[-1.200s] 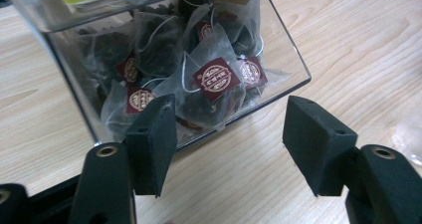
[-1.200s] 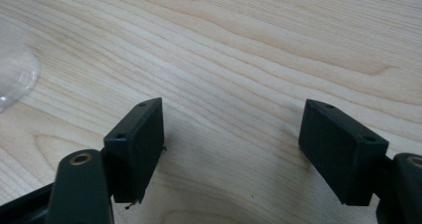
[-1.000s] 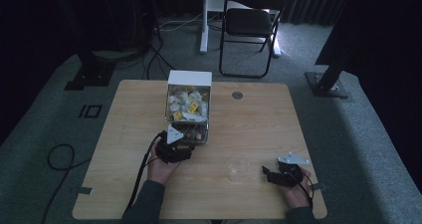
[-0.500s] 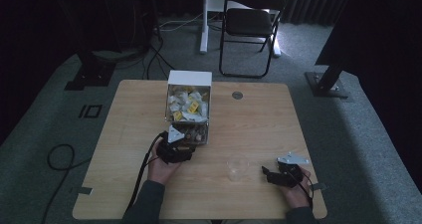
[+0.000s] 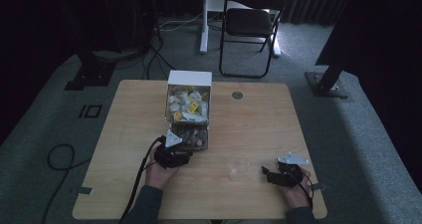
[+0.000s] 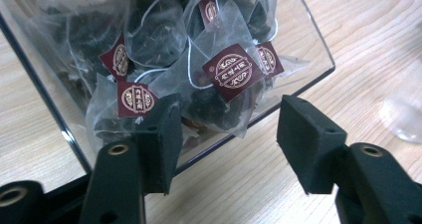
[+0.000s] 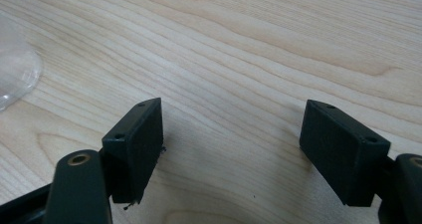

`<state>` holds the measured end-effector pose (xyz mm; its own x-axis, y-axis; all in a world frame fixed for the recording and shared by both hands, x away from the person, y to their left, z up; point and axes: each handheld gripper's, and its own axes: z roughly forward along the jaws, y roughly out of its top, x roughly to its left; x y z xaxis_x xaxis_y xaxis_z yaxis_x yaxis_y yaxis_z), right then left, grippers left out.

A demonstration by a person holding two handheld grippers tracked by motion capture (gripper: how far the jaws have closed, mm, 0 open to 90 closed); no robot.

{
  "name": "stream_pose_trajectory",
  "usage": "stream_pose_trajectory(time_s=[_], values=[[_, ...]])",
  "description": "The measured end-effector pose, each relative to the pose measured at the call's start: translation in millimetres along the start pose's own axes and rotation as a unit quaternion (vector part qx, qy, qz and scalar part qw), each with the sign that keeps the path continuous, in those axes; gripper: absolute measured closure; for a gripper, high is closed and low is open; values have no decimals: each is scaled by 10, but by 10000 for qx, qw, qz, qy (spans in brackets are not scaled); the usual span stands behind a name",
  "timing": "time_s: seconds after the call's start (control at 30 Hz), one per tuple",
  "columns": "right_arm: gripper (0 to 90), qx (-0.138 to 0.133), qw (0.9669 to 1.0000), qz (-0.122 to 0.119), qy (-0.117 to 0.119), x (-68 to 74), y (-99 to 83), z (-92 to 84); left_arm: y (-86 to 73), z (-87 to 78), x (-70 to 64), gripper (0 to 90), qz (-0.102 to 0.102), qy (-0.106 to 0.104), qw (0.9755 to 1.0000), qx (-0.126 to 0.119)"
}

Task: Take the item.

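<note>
A clear bin (image 6: 308,82) of dark mesh tea bags with maroon tags (image 6: 234,72) stands at the front of a white box (image 5: 189,78). My left gripper (image 6: 231,134) reaches over the bin's near edge, and its jaws have just been closing. One tea bag (image 6: 219,109) lies between them; the left pad is at its side and the right pad stands apart from it. In the high view this left gripper (image 5: 183,148) is at the bin's front. My right gripper (image 7: 231,149) rests open above bare wood, to the right of a clear cup (image 5: 237,165).
Behind the bin, the white box holds pale tea bags with yellow tags (image 5: 188,104). The wooden table (image 5: 124,134) has a round grommet (image 5: 237,95) at its far side. A folding chair (image 5: 251,22) stands on the floor beyond it.
</note>
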<state>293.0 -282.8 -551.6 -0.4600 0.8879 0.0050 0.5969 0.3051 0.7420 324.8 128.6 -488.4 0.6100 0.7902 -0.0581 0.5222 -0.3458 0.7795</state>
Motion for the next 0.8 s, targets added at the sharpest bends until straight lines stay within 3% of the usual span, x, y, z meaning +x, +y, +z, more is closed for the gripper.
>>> stream_pose_trajectory(time_s=[0.17,0.43,0.8], values=[[250,1,10000,2,1,0,0,0,6,-20,-2,530,-10,-56,10000,-53],[250,-2,10000,-3,0,-1,0,0,31,-49,27,721,-52,-231,9996,-122],[250,-1,10000,-2,2,-1,0,0,74,-76,3,846,53,-109,9998,-140]])
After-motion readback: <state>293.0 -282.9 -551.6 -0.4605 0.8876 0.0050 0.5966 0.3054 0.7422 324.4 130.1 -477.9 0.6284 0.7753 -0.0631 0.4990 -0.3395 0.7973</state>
